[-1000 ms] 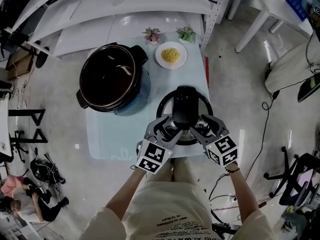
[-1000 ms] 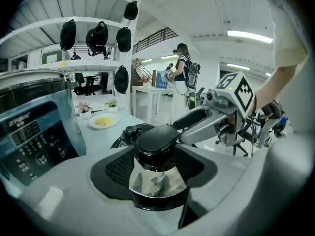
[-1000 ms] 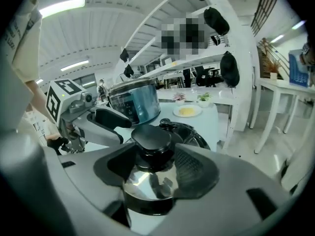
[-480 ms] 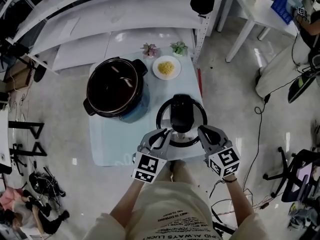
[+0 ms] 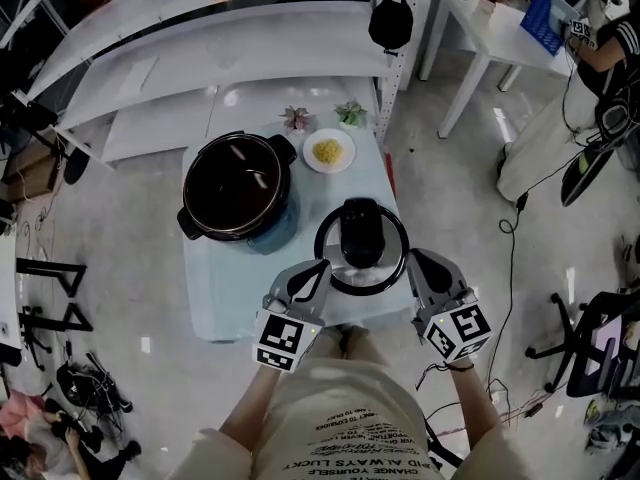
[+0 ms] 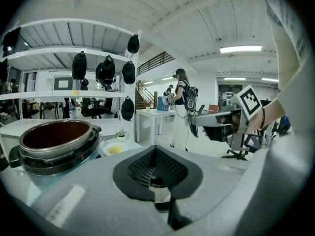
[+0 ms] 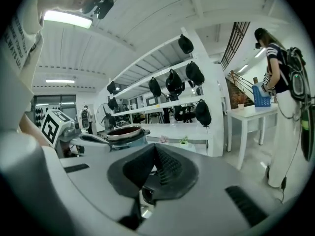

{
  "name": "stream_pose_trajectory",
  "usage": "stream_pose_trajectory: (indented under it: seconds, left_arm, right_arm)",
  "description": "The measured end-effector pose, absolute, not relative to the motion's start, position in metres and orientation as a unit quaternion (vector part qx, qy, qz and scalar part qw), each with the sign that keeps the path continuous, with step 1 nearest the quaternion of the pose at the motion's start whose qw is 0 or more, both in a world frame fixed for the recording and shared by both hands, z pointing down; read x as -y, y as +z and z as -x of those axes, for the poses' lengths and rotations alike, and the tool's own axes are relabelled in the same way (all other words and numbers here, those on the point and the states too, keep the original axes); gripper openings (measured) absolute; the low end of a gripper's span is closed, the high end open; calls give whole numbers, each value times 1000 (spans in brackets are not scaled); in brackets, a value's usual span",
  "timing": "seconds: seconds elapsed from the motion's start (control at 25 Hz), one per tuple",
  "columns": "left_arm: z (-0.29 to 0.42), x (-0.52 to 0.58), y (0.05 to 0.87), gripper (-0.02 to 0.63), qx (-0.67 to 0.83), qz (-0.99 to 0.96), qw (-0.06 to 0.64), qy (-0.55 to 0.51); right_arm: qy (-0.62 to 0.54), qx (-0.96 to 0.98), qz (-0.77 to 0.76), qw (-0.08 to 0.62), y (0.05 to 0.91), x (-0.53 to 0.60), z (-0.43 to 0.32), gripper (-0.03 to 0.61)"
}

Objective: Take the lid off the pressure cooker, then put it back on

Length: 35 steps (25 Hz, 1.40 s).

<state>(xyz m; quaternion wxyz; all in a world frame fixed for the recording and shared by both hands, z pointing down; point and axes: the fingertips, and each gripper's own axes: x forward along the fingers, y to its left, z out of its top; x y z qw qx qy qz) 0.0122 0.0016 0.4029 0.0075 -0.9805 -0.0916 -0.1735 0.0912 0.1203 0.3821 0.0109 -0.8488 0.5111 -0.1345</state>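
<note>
head view: the lid (image 5: 361, 240) lies at the middle of the frame, off the cooker pot (image 5: 238, 183), which stands open to its upper left on the pale table (image 5: 222, 293). the left gripper (image 5: 322, 270) is clamped on the lid's lower left rim and the right gripper (image 5: 412, 261) on its right rim; both pairs of jaws have just been closing, with the rim between them. the lid and grippers cover the table's near right corner, and i cannot tell whether the lid touches the table. counted: one pot, one lid, one plate (image 5: 328, 152) of yellow food and two small plants (image 5: 297, 118) above it, and one black bag (image 5: 391, 20) at the top. a seated person (image 5: 600, 63) at the upper right is cut off by the frame edge

left gripper view: the gripper's own grey body fills the lower half and hides the table and nearly all of the lid. the pads are pressed together, with only a shiny sliver between them low in the frame. the pot shows at the left, its far side cut off, with the plate and one plant just to its right

right gripper view: again the grey body covers the lower half. the pads meet tightly, with a small shiny piece under them. the pot is small at centre left, both plants to its right, too small to make out
</note>
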Motion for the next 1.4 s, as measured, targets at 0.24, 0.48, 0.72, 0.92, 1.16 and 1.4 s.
stream_pose_trajectory:
  seconds: [0.24, 0.48, 0.72, 0.92, 1.16, 1.4]
  left_arm:
    - [-6, 12, 375, 25, 89, 986, 12, -142]
    - [-1, 23, 367, 25, 91, 988, 18, -127]
    - [2, 28, 361, 26, 92, 989, 23, -111]
    - [0, 24, 356, 28, 121, 989, 3, -88]
    - [-10, 20, 353, 224, 145, 986, -19, -81]
    - [-20, 9, 356, 288, 153, 982, 27, -103]
  right_arm:
    - [-93, -497, 862, 26, 349, -124, -88, 5]
    - [-73, -485, 872, 16, 337, -123, -82, 5]
    - [-60, -484, 873, 9, 334, -120, -77, 5]
    - [-63, -503, 862, 15, 334, -114, -77, 8]
    - [-68, -537, 840, 25, 336, -106, -81, 202]
    - [-84, -578, 812, 9, 347, -102, -92, 293]
